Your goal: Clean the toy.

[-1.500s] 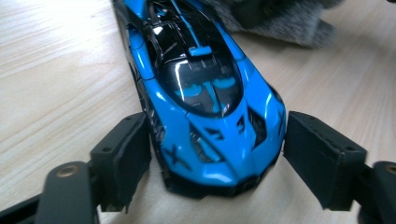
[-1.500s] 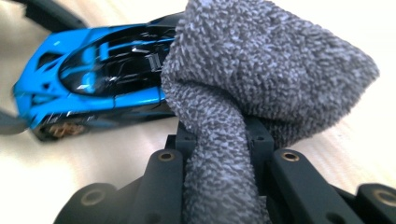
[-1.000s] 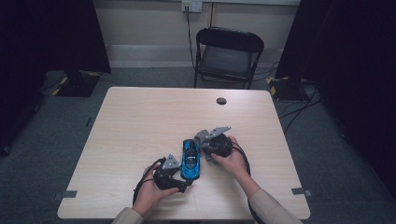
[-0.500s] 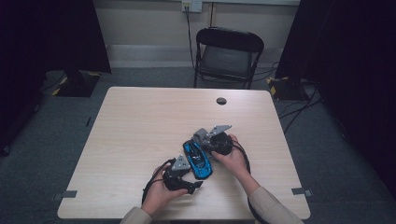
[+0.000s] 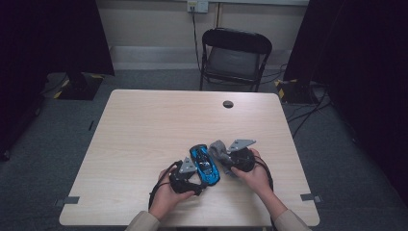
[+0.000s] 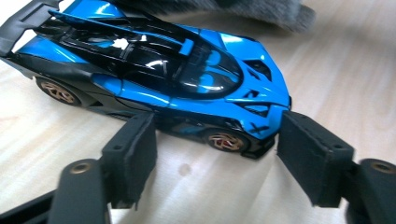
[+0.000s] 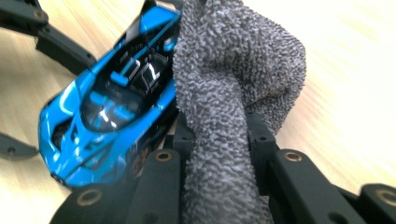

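high view: on the counter (image 5: 144, 125) near its front edge the car (image 5: 204, 163) is being wiped. the right tool (image 7: 212, 140) is clamped on the cloth (image 7: 233, 93); the left tool (image 6: 217, 144), spread, has been narrowing around the car's nose. firm bracing is needed next.
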